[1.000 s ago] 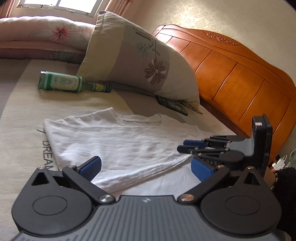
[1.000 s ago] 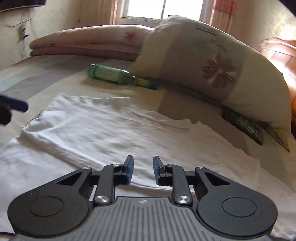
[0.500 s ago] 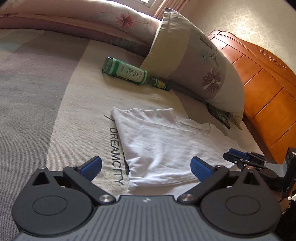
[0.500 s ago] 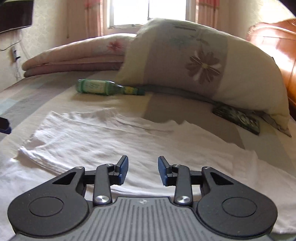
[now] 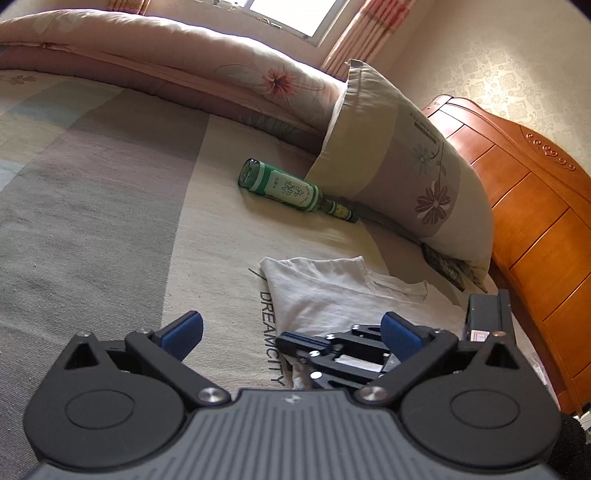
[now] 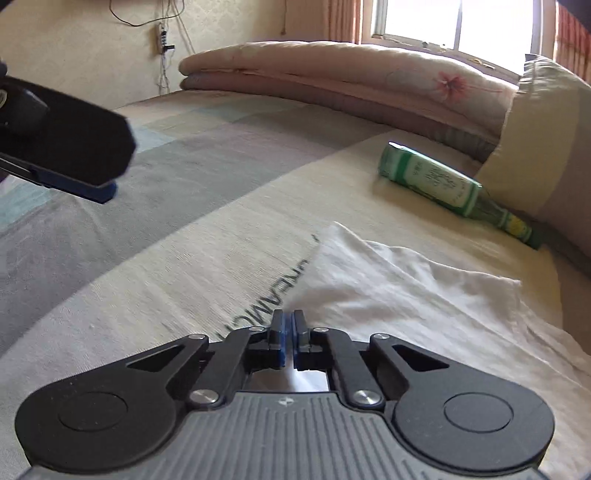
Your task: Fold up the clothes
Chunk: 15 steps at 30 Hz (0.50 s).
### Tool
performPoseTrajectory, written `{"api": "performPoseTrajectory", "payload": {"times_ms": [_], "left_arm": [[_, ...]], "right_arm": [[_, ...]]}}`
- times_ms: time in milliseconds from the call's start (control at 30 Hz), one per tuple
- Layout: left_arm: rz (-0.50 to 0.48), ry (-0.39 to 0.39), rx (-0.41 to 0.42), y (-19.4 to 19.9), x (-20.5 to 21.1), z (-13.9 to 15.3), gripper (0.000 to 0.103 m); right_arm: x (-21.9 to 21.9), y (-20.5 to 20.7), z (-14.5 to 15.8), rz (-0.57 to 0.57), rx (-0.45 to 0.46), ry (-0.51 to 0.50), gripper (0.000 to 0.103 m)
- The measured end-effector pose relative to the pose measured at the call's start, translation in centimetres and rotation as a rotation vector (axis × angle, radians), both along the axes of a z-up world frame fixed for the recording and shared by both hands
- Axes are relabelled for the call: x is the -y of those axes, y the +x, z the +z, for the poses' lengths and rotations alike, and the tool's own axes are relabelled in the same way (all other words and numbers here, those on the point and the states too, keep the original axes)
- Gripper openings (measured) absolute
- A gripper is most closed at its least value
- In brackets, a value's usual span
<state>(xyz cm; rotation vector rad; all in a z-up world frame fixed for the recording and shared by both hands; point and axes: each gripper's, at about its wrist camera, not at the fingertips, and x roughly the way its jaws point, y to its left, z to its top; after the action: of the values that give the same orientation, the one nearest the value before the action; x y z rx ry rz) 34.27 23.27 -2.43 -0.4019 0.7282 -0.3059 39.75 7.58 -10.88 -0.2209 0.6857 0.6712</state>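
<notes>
- While the white shirt [image 5: 332, 295] lies partly folded on the bed [image 5: 110, 221], the right claw [image 6: 288, 332] is pinched onto its near corner.
- The left claw [image 5: 291, 332] hangs spread wide, gripping nothing, just left of the shirt.
- Beyond the shirt, a green bottle [image 5: 284, 186] lies on its side, neck against a flowered pillow [image 5: 406, 166].
- A folded quilt [image 5: 166, 51] sits farther back.

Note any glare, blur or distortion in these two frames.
Left wrist view: window blown out, headboard bowed by fisheye. Right wrist view: window overexposed, bottle soft, left hand-held gripper a dark blurred shape.
</notes>
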Motion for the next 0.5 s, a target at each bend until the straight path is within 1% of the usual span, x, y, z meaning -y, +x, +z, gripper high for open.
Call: {"api": "performPoseTrajectory", "payload": {"times_ms": [33, 67, 100, 200, 300, 433, 500], "left_arm": [[-0.007, -0.007, 0.002, 0.0, 0.1, 0.0, 0.102], [-0.009, -0.002, 0.003, -0.1, 0.1, 0.1, 0.102], [-0.011, 0.004, 0.003, -0.1, 0.2, 0.2, 0.102], [0.007, -0.015, 0.014, -0.5, -0.5, 0.4, 0.102], [0.037, -0.035, 0.019, -0.8, -1.5, 0.5, 0.102], [0.054, -0.04, 0.013, -0.7, -2.0, 0.3, 0.102], [0.052, -0.036, 0.012, -0.6, -1.9, 0.3, 0.102]], "right_arm": [[-0.2, -0.1, 0.2, 0.017, -0.013, 0.031, 0.007], [-0.1, -0.2, 0.5, 0.012, -0.004, 0.033, 0.007], [0.1, -0.3, 0.9, 0.0, 0.012, 0.026, 0.007], [1.0, 0.0, 1.6, -0.06, 0.04, 0.003, 0.01], [1.5, 1.8, 1.3, -0.113, 0.038, -0.026, 0.011], [0.1, 4.6, -0.2, -0.114, 0.015, -0.035, 0.011], [0.4, 4.8, 0.1, -0.125, 0.016, -0.026, 0.012]]}}
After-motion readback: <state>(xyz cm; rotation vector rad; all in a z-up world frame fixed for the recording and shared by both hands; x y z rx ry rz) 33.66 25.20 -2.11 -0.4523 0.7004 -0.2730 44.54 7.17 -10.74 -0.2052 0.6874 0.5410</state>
